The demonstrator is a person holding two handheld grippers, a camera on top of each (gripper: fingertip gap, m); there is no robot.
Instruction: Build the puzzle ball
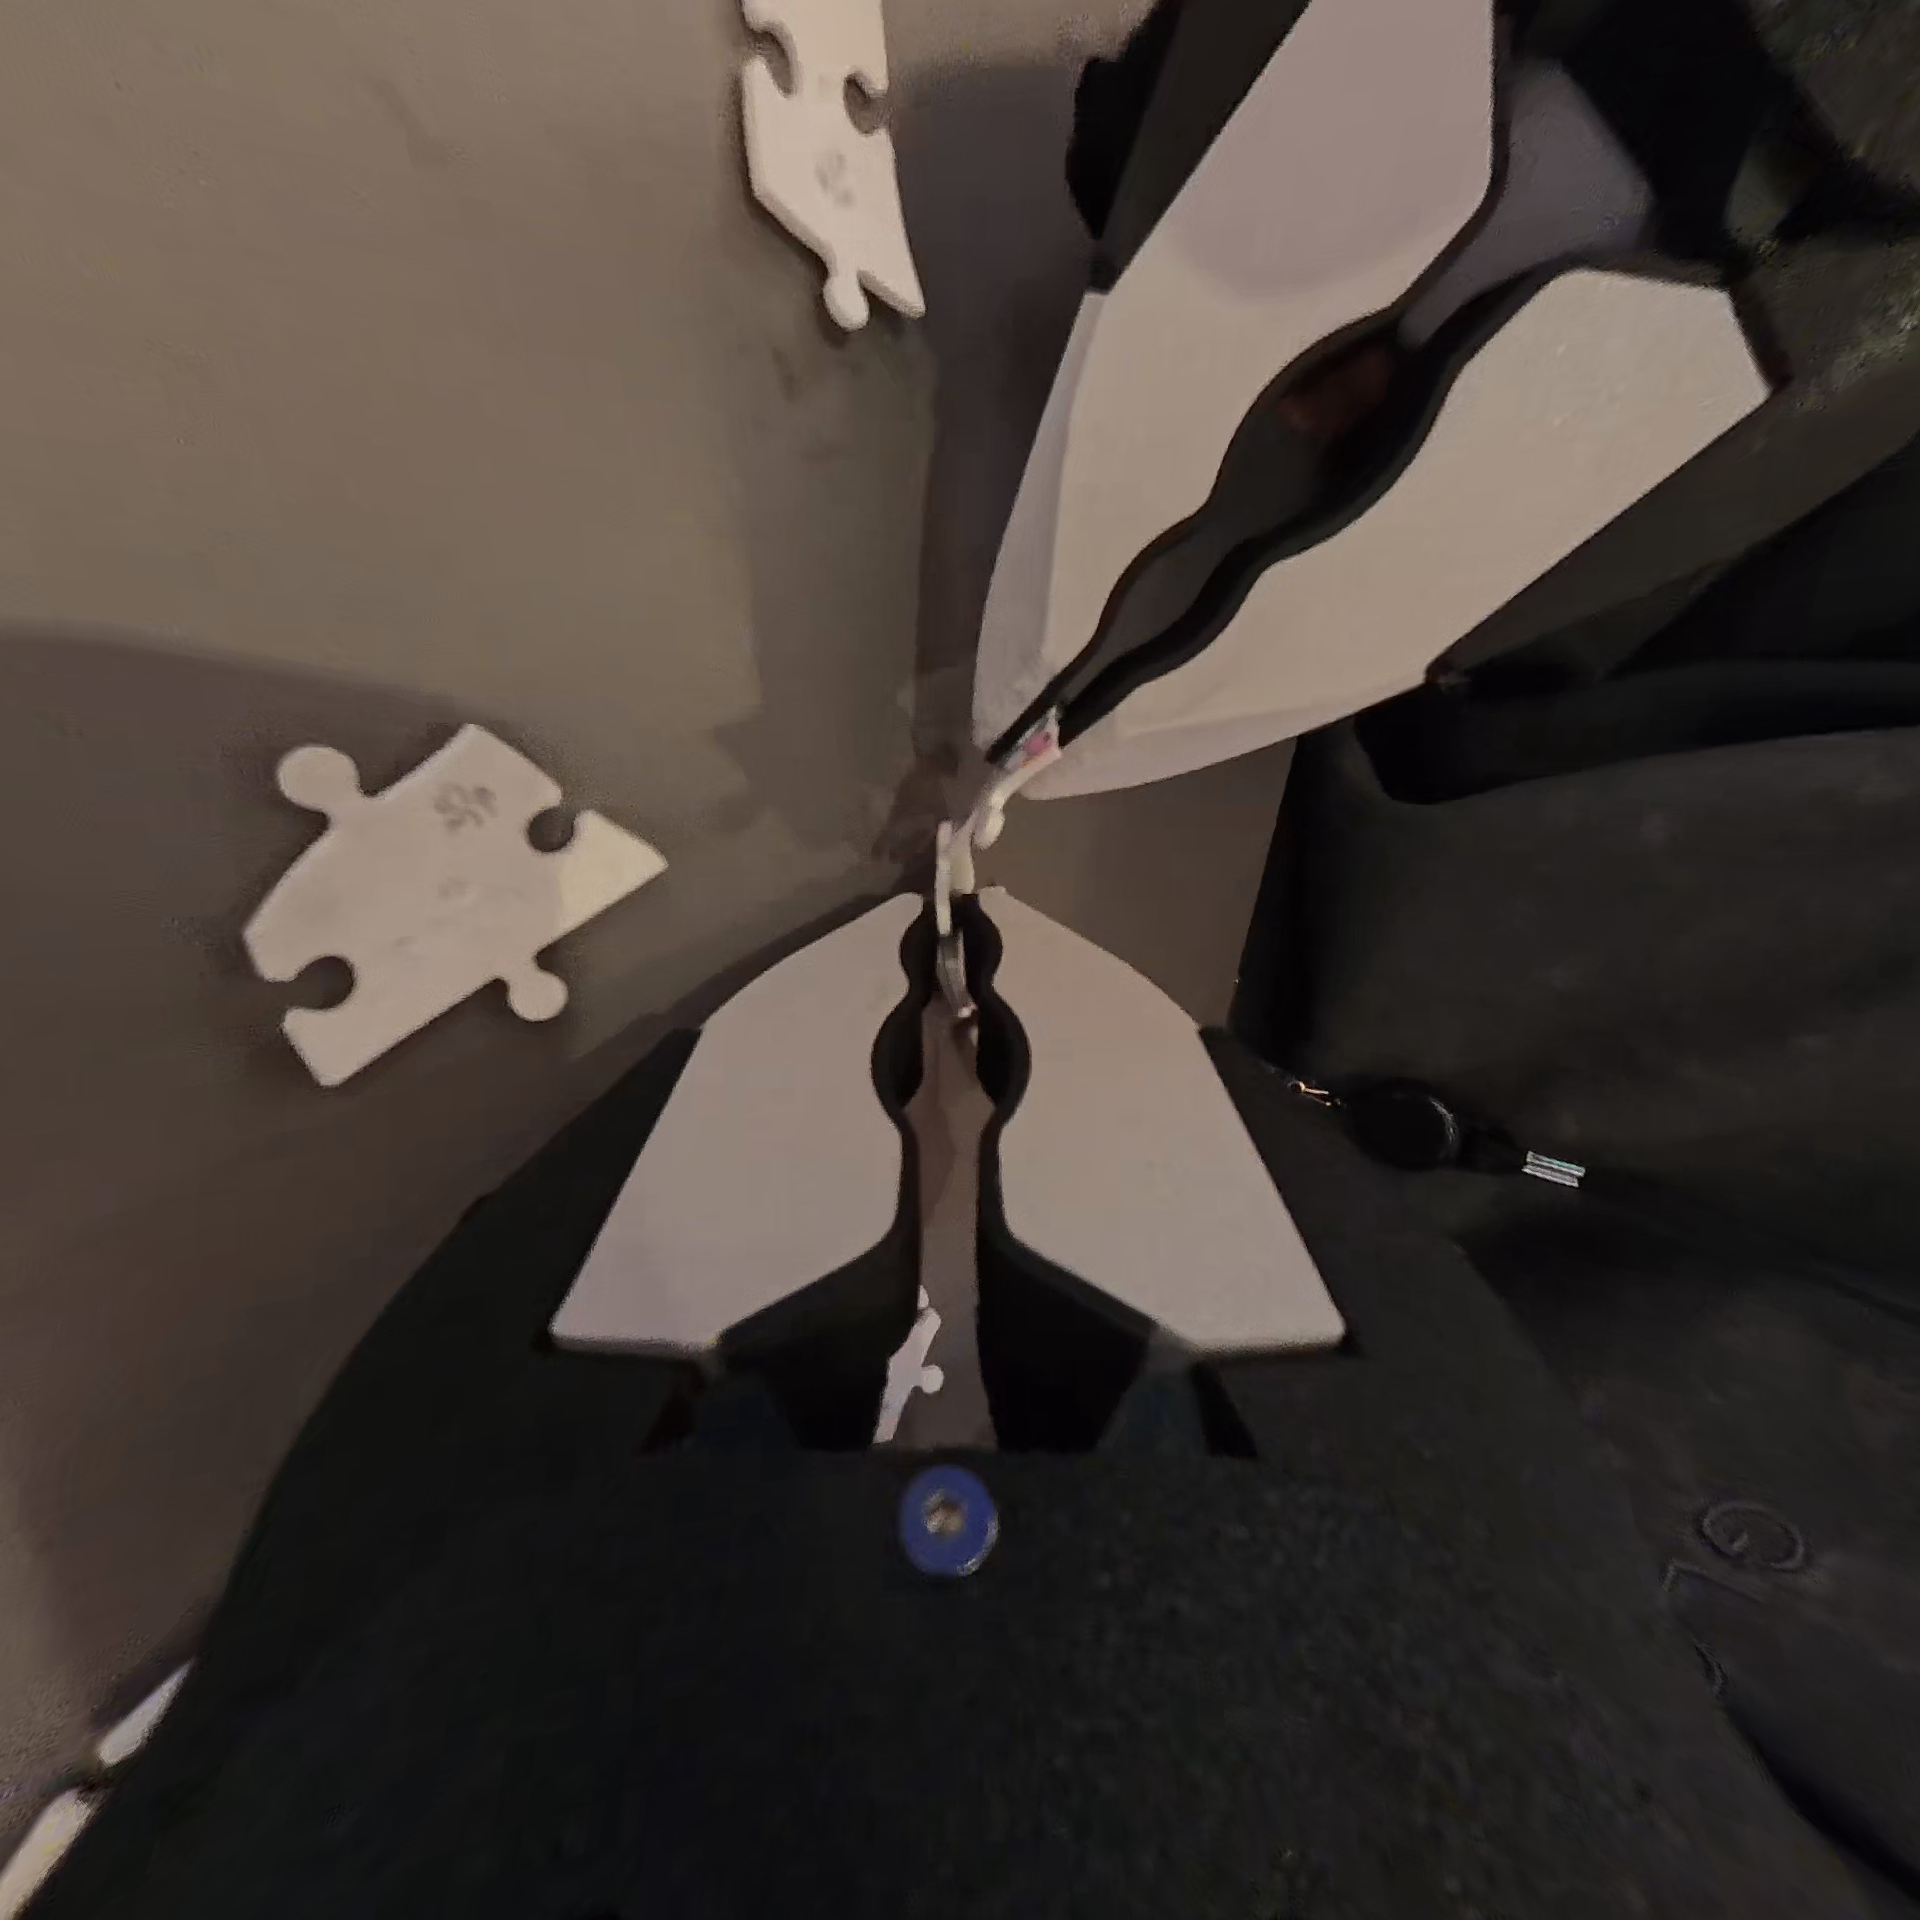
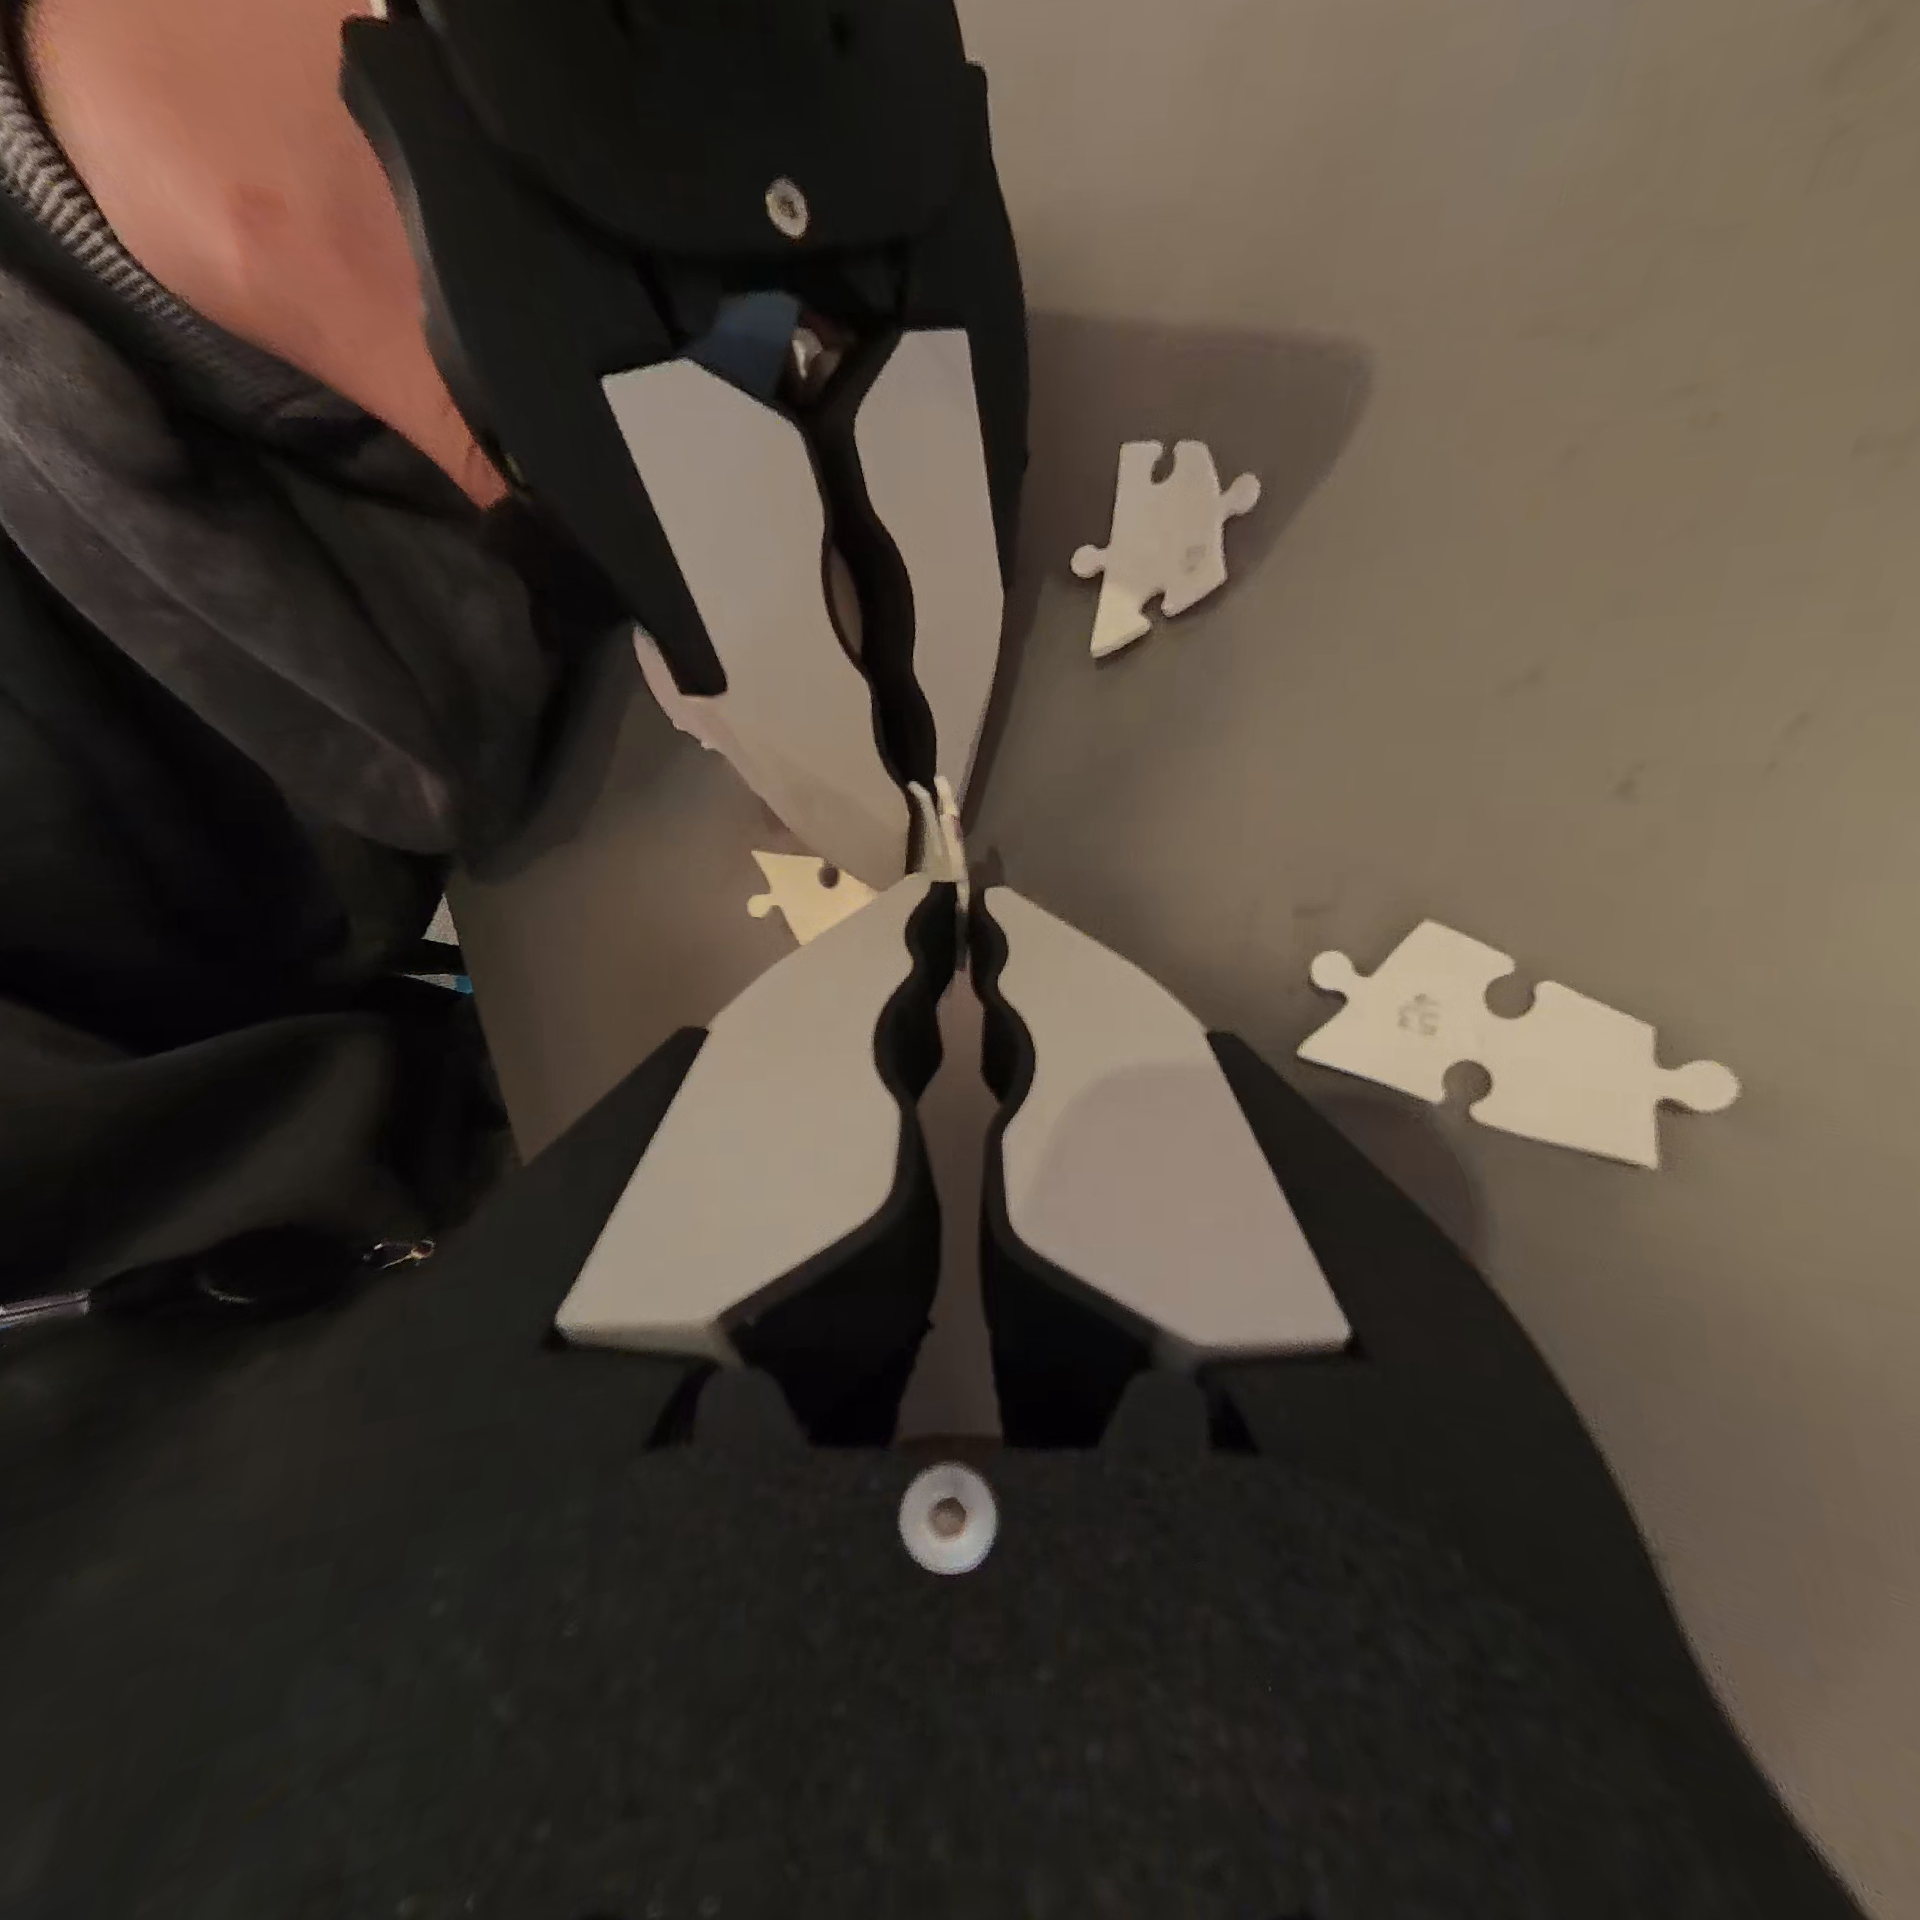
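While tips meet over the table (image 1: 312,416) | left gripper (image 1: 951,914) pinches puzzle piece (image 1: 948,873) edge-on | right gripper (image 2: 951,904) pinches another (image 2: 940,831).

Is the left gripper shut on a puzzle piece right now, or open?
Shut on one. In the left wrist view the left gripper pinches a white puzzle piece edge-on at its tips, meeting the piece held by the right gripper.

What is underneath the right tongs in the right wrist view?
A white puzzle piece on the grey table pokes out from under the right tongs; most is covered.

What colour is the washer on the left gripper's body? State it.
Blue washer, clearest in the left wrist view.
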